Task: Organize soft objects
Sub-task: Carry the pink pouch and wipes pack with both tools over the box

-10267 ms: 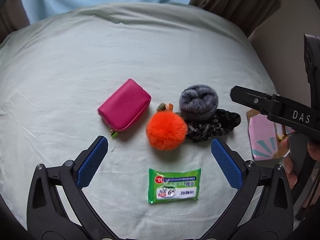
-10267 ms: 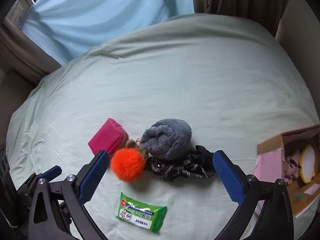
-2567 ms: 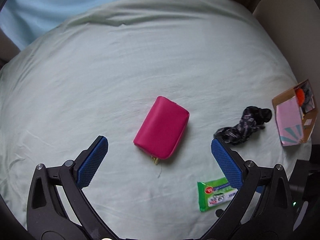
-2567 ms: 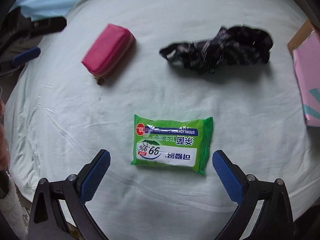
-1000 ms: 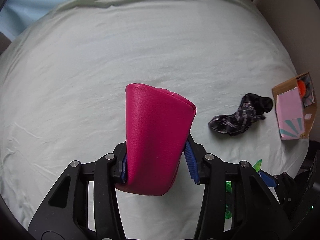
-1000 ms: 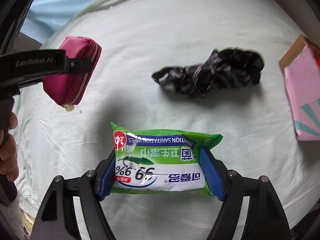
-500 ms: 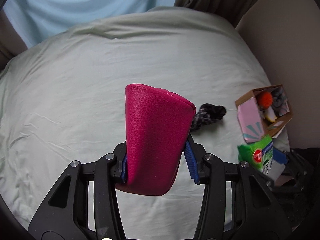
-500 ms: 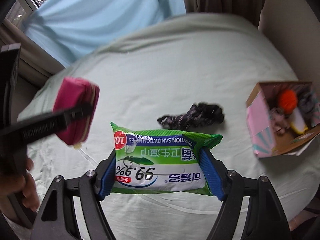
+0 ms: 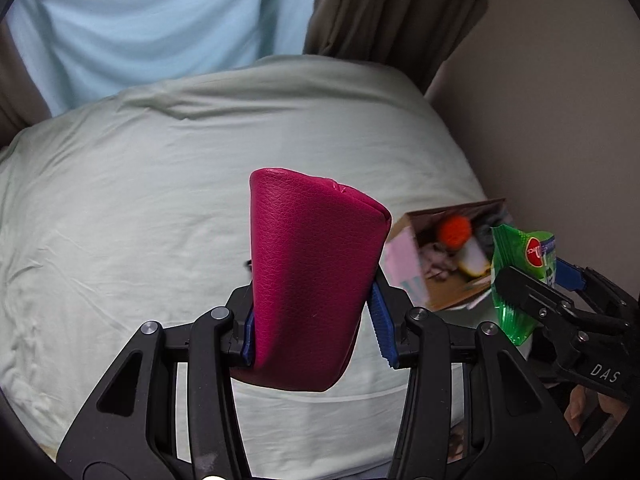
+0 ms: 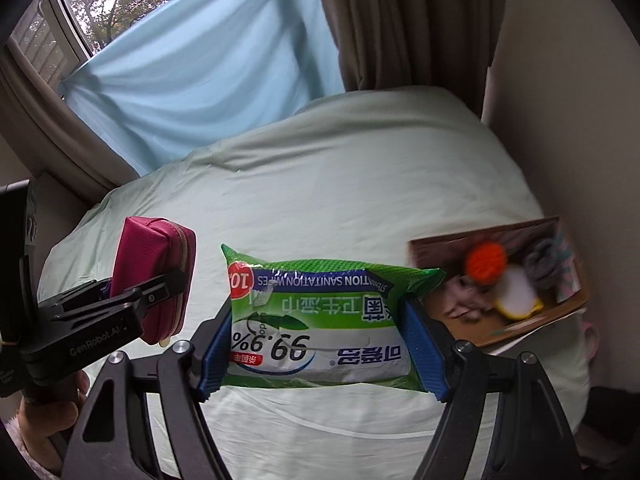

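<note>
My left gripper [image 9: 314, 322] is shut on a pink zip pouch [image 9: 310, 276] and holds it upright above the bed; it also shows in the right wrist view [image 10: 154, 272]. My right gripper [image 10: 320, 344] is shut on a green pack of wipes [image 10: 320, 316], held flat in the air, seen edge-on in the left wrist view [image 9: 520, 272]. An open cardboard box [image 10: 500, 280] sits at the bed's right edge and holds an orange pom-pom [image 10: 486, 260], a grey sock and other soft items. The box also shows in the left wrist view [image 9: 448, 256]. The black scrunchie is hidden.
The pale green bed sheet [image 10: 340, 180] fills the middle. A blue curtain [image 10: 200, 72] and brown drapes [image 10: 400, 20] hang behind it. A beige wall [image 9: 560, 100] stands close on the right, by the box.
Both grippers have lifted higher and moved right toward the box, each holding its object. The box now appears larger and closer. The scrunchie has gone out of sight behind the held items.
</note>
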Motion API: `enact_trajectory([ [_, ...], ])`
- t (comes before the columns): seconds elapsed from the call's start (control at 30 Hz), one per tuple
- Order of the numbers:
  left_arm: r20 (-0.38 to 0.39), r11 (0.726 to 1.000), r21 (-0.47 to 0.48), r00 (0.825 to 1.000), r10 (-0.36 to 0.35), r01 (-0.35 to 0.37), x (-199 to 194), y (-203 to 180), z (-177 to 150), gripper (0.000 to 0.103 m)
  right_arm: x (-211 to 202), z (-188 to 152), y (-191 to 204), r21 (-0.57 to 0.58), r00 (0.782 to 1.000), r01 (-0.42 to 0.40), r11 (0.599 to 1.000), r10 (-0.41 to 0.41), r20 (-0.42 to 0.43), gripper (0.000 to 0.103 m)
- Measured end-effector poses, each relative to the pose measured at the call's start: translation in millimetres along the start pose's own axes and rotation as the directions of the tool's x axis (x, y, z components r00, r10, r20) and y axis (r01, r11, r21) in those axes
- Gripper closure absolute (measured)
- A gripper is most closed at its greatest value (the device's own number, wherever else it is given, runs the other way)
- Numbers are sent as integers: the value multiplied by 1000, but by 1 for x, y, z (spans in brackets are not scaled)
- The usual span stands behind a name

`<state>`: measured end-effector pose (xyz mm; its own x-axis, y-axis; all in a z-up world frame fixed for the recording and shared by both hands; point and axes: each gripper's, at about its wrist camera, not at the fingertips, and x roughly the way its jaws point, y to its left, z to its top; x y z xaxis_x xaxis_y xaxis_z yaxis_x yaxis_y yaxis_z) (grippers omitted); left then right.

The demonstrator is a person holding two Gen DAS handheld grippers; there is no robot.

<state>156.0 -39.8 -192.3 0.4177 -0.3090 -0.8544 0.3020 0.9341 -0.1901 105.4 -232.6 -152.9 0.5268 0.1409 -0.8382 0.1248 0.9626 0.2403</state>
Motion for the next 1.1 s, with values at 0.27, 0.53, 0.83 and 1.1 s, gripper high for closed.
enact_trajectory([
  [0.27, -10, 999, -25, 999, -47, 47, 34, -110, 11, 61, -18, 19, -96, -24, 1000, 25, 999, -25, -12, 30],
  [0.53, -94, 998, -25, 994, -59, 57, 103, -200, 20, 61, -3, 22, -191, -4, 997, 43, 999, -43, -64, 30],
  [0.83, -222, 999, -3, 974, -46, 46, 189, -240, 20, 61, 53, 31, -277, 80, 987, 48, 996, -35, -155, 30],
  [1.1, -323, 1000, 0, 946, -12, 12, 261, -246, 14, 61, 114, 32, -317, 170, 969, 43, 984, 0, -248, 30],
])
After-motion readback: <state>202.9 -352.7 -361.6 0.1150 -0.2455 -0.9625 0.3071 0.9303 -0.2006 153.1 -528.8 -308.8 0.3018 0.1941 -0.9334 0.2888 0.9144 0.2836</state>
